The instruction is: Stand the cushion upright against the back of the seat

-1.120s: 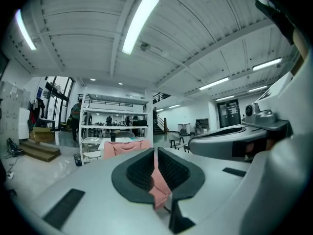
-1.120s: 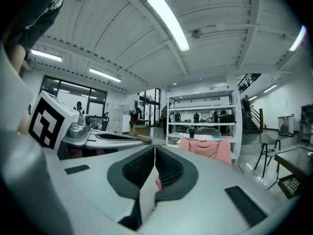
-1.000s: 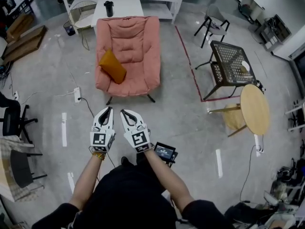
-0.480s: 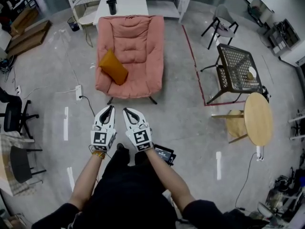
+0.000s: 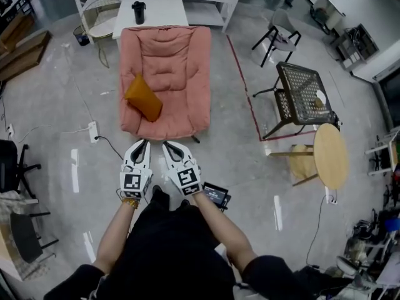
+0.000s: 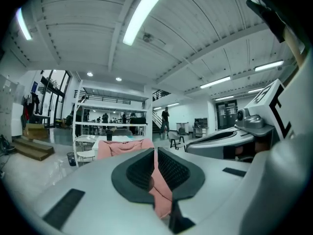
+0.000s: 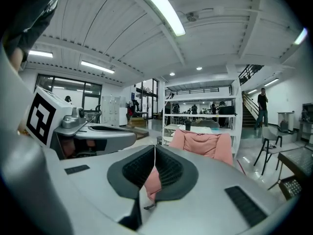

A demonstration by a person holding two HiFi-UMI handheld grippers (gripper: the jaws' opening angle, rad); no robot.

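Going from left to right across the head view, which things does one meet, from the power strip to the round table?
Power strip → cushion → mesh table → round table

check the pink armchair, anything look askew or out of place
The orange cushion lies tilted diagonally on the left side of the pink armchair, not upright against its backrest. Nothing else there stands out.
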